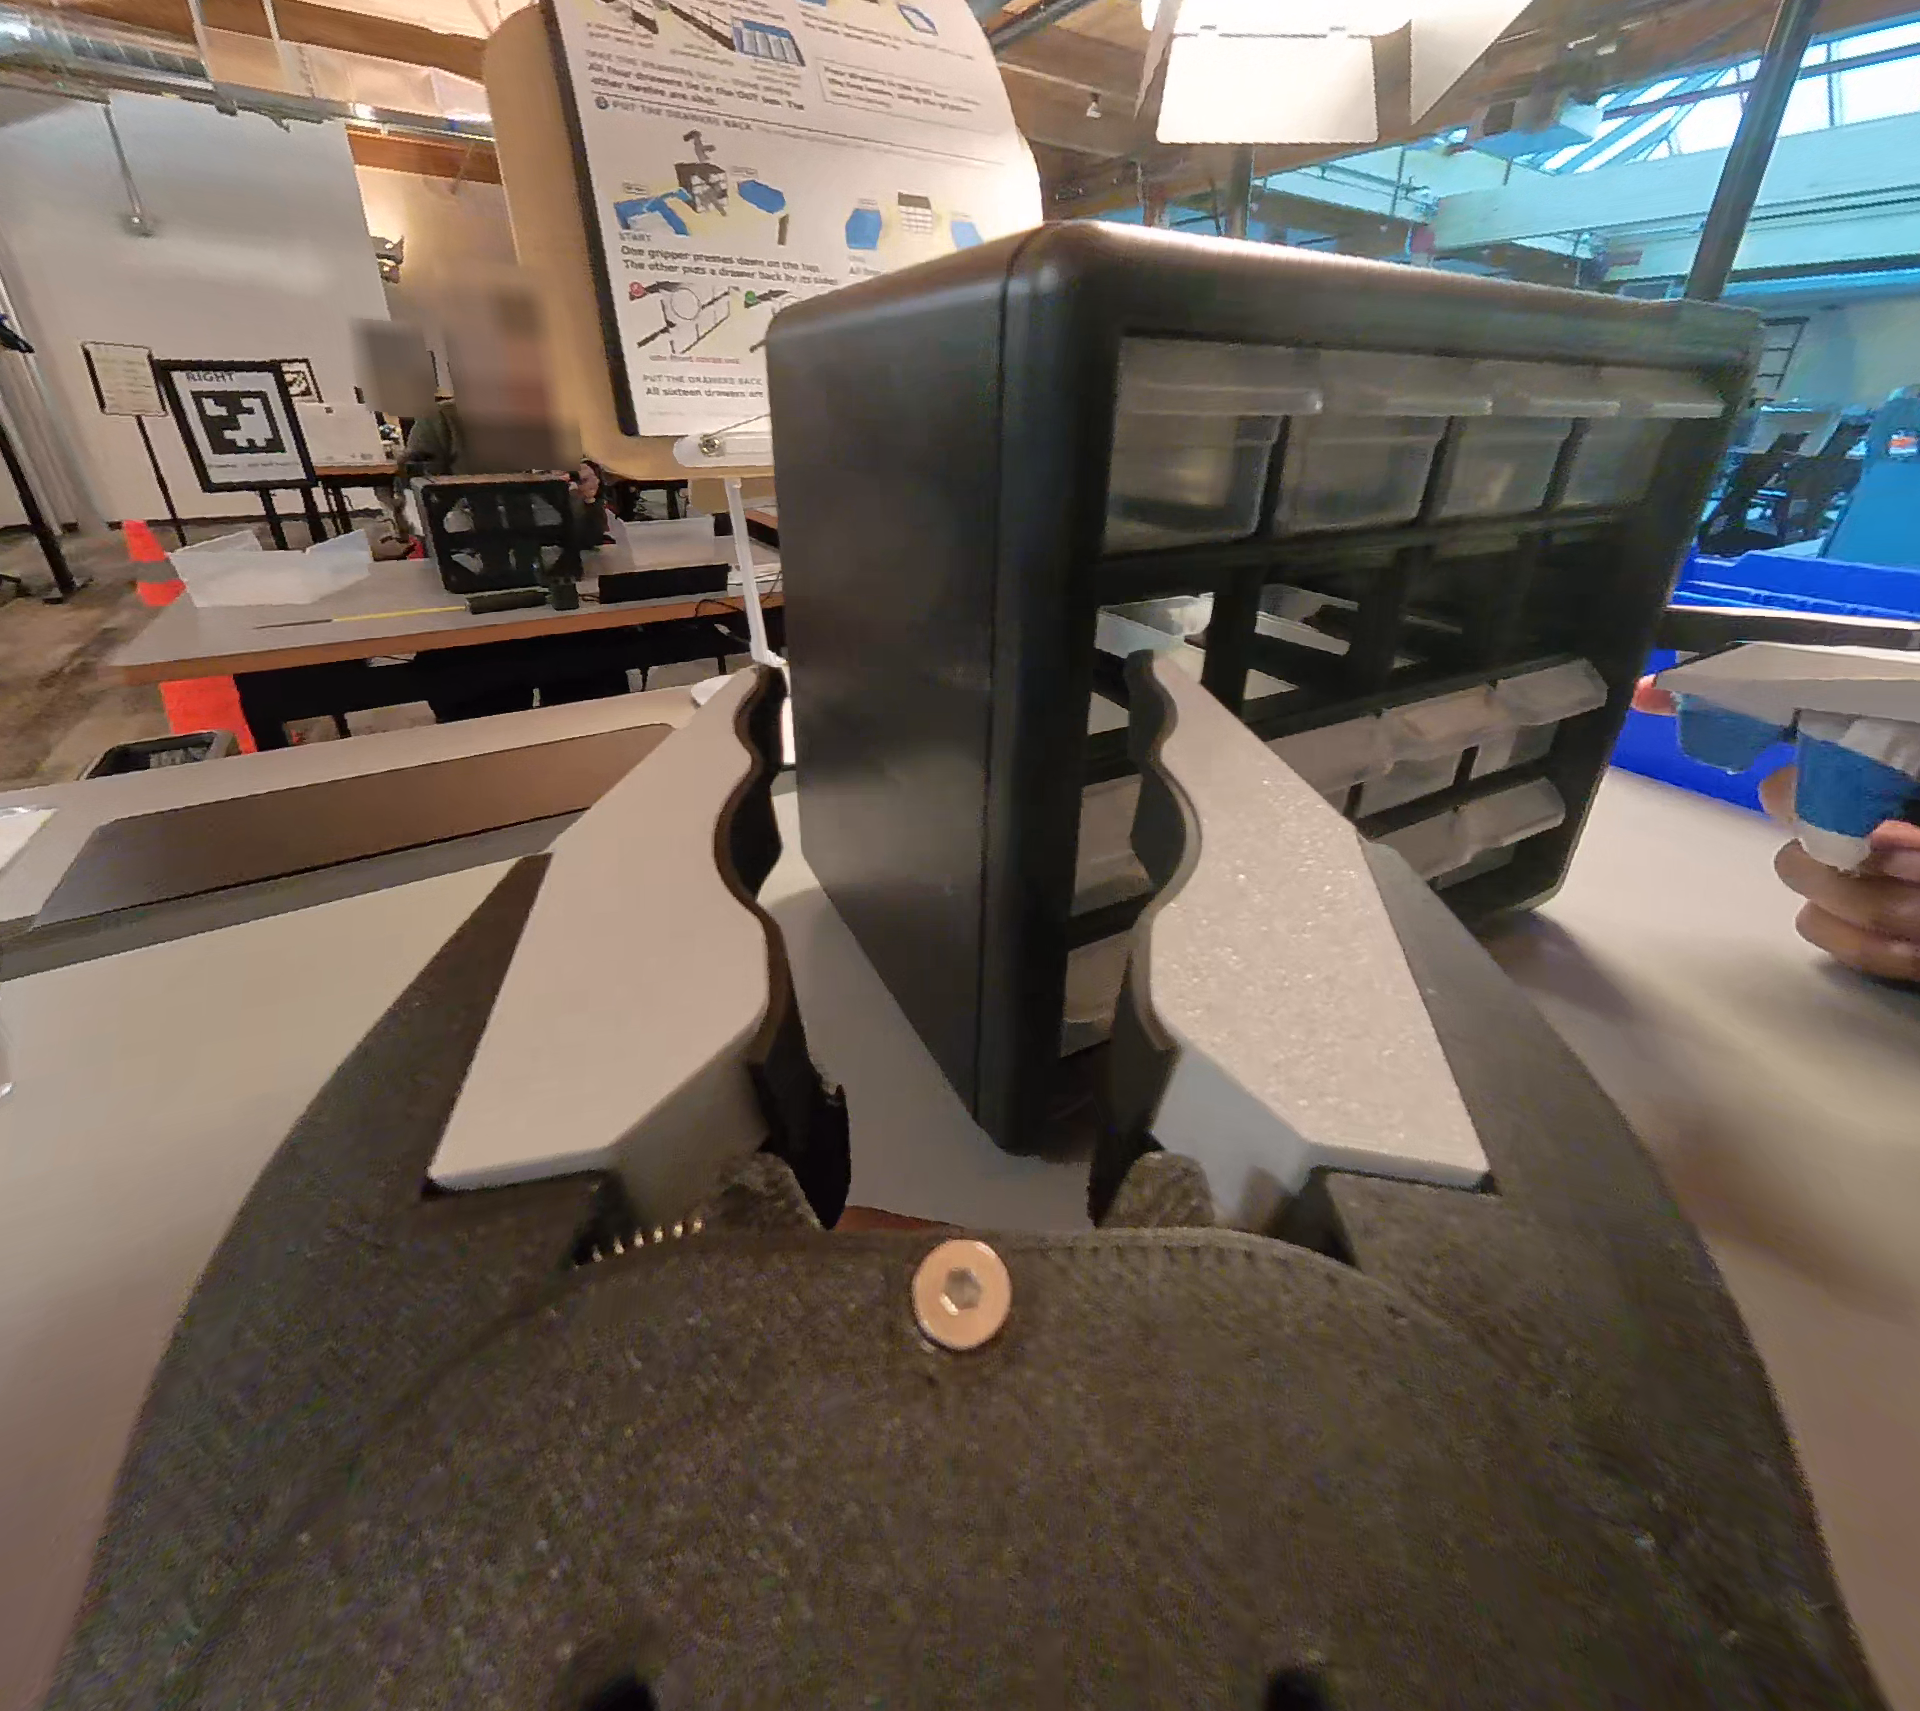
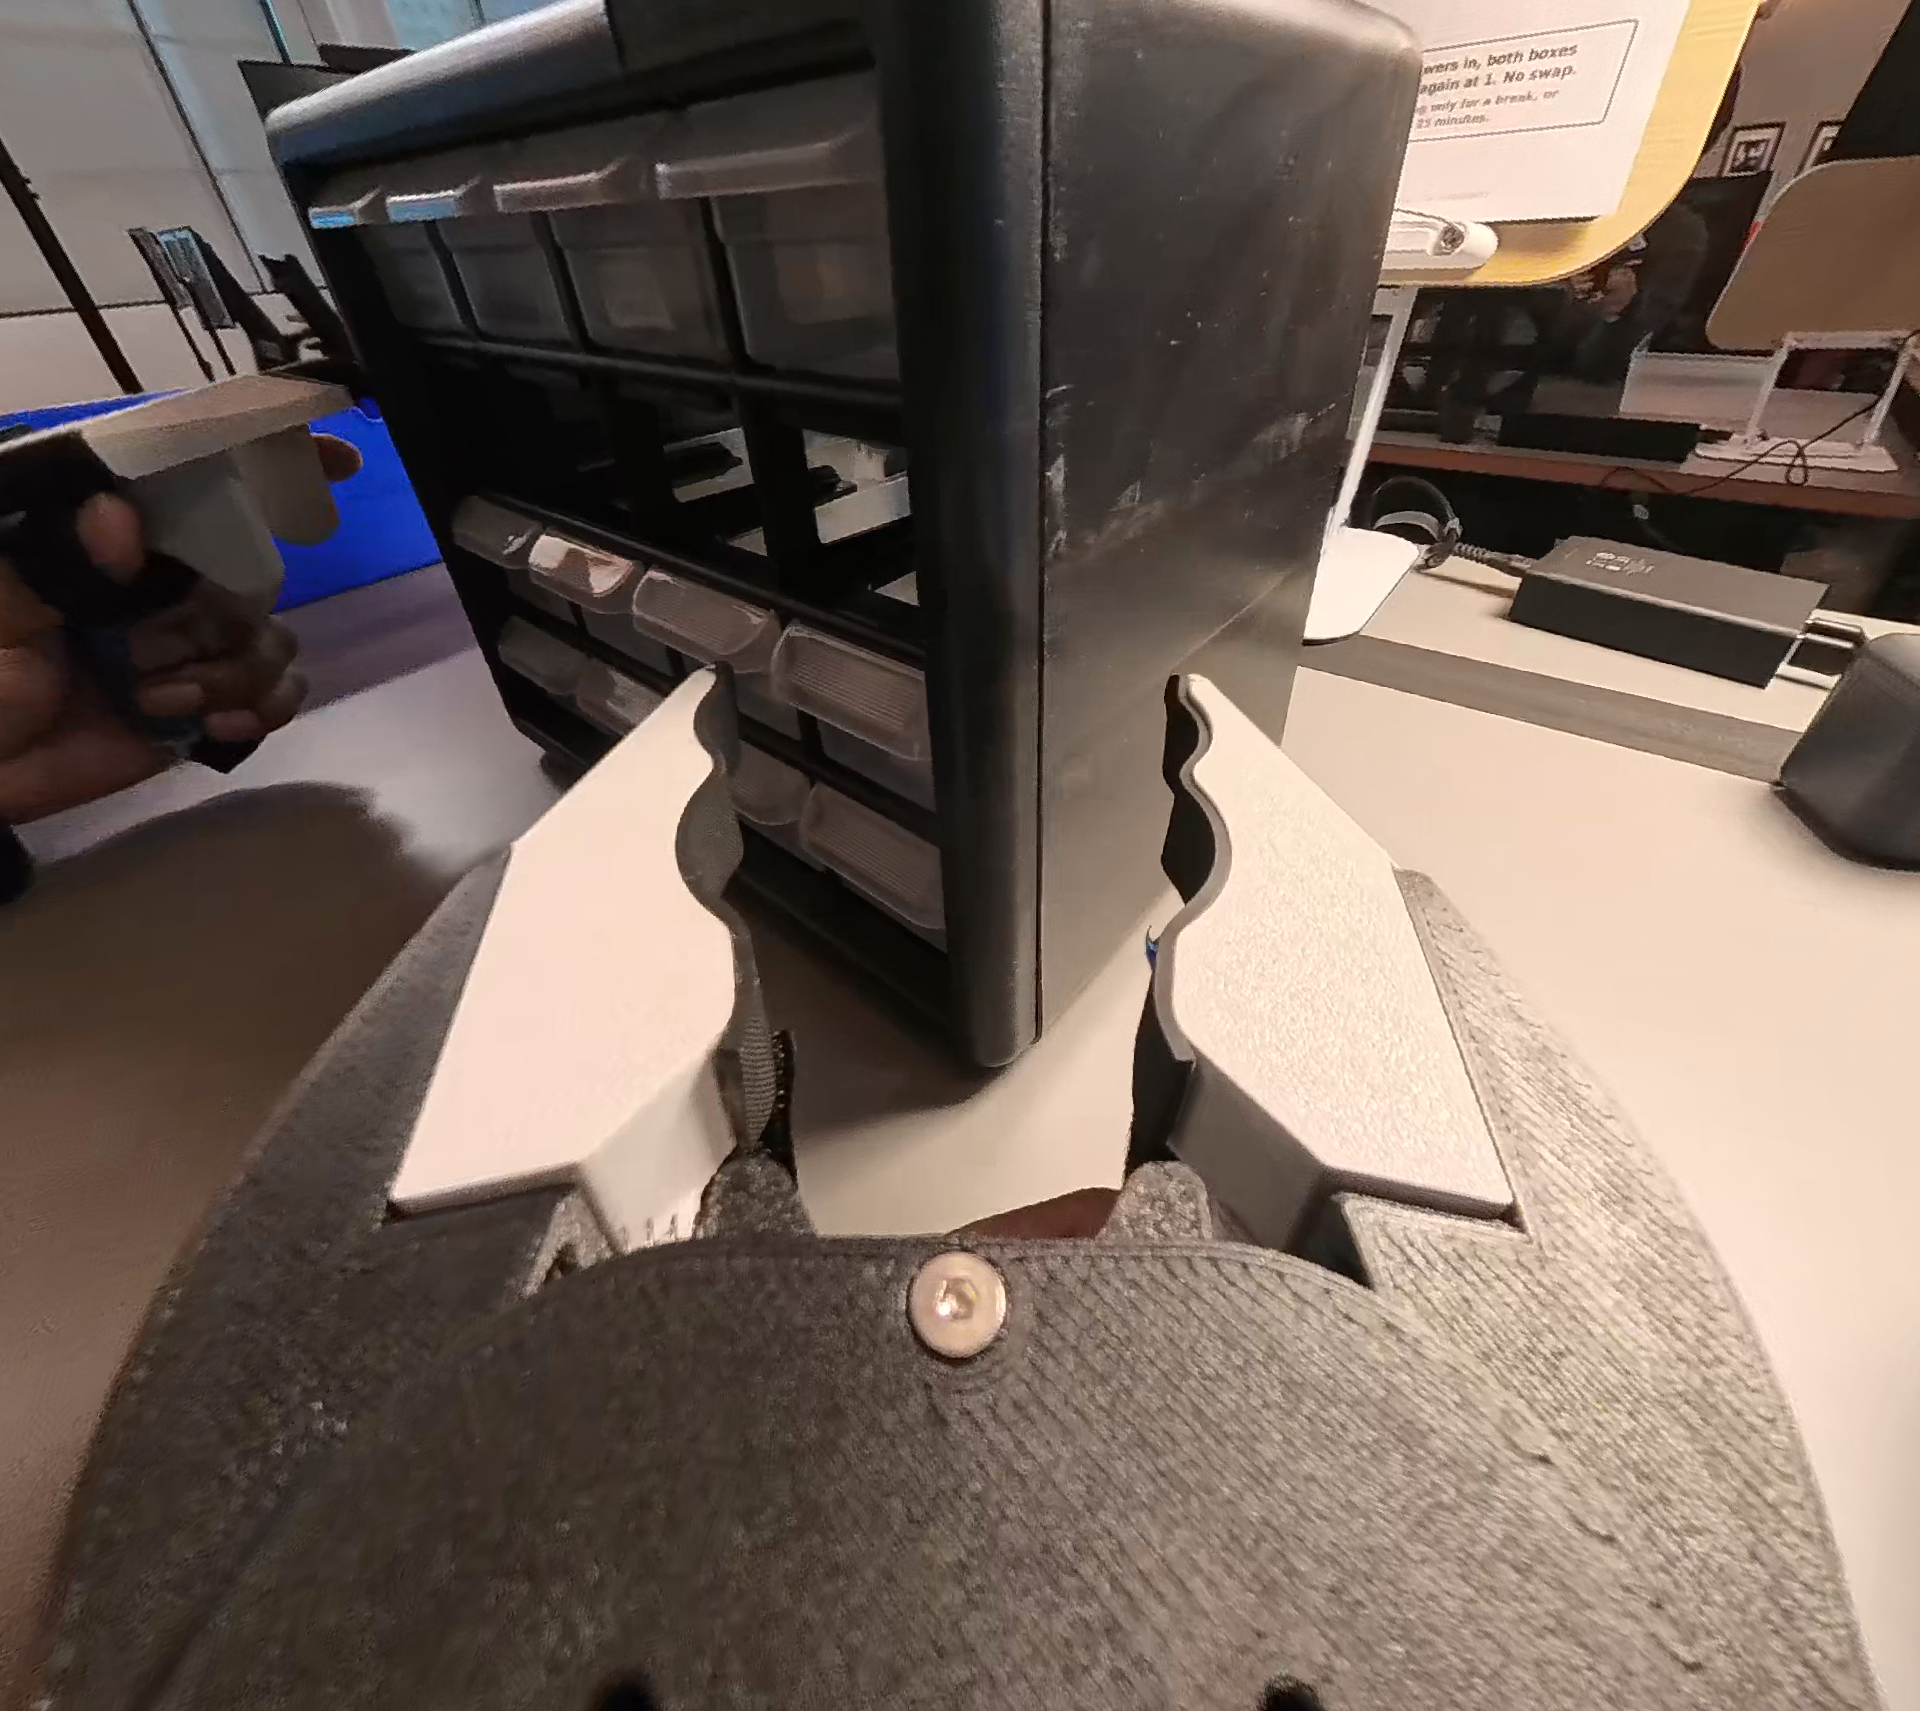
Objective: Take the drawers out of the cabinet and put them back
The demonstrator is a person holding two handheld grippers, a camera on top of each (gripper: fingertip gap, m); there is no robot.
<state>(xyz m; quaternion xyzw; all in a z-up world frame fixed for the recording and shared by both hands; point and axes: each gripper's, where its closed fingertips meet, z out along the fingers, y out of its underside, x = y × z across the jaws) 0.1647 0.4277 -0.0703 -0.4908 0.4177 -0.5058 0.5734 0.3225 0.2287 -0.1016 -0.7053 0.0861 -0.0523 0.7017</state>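
Left wrist view: one black cabinet (image 1: 1195, 622) upright on table (image 1: 260, 1090), four rows by four columns; drawer face turned right, long axis running left-right. Top row holds four clear drawers (image 1: 1340, 456); second row looks open, at least one drawer (image 1: 1153, 622) poking out. Left tool (image 1: 951, 695) spread wide, cabinet's front-left corner edge standing between tips, nothing pinched. Right tool (image 1: 1787, 674) at right edge.

Right wrist view: same cabinet (image 2: 1143, 414), face turned left. Right tool (image 2: 945, 705) spread wide around front-right corner, holding nothing. Blue bin (image 2: 353, 508) behind.
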